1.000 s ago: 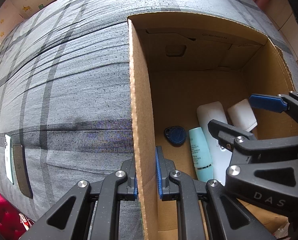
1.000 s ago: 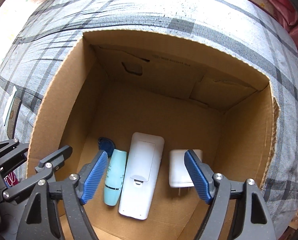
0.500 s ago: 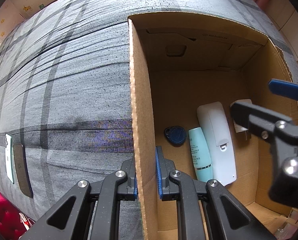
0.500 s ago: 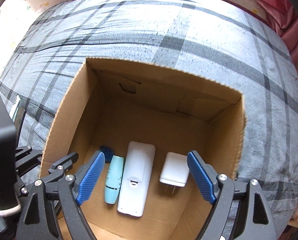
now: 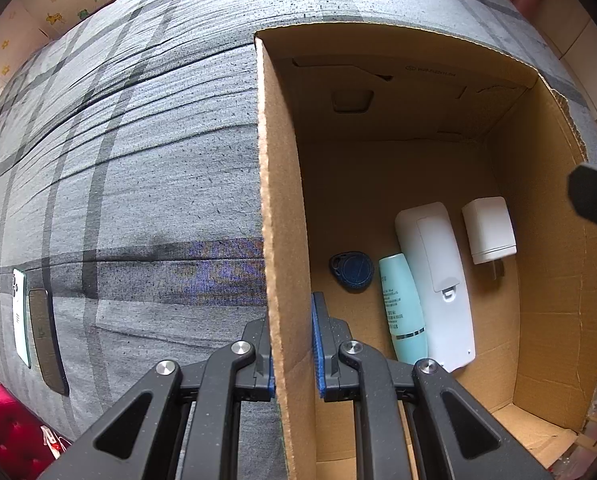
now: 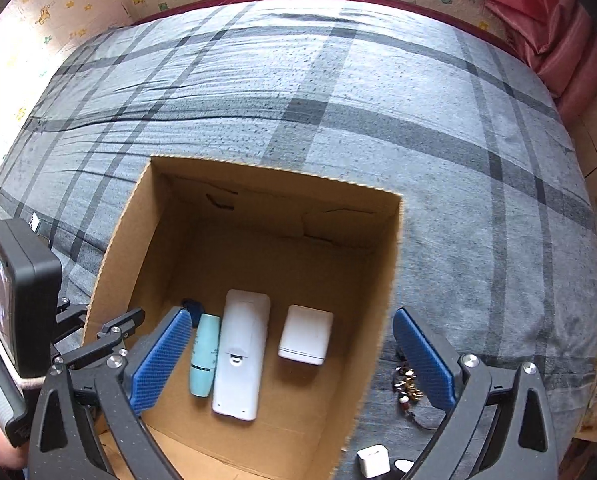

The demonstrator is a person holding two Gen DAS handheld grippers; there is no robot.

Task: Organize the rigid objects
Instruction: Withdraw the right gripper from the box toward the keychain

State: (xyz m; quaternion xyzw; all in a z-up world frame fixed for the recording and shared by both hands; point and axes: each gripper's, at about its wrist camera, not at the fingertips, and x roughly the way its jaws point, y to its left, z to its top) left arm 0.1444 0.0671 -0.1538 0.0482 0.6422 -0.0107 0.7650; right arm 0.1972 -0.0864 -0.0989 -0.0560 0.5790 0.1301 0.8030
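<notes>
Cardboard box (image 6: 382,280) holding four items (one remote (image 6: 240,354)) — left tongs (image 5: 293,354) clamping its wall, right tongs (image 6: 294,360) spread.

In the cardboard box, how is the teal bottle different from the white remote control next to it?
The teal bottle is round and narrow; the white remote control is flat and wider. The bottle is shorter, and the remote reaches further along the box floor at both ends. The bottle carries printed text; the remote shows a plain battery cover. Both lie flat, side by side and parallel.
</notes>
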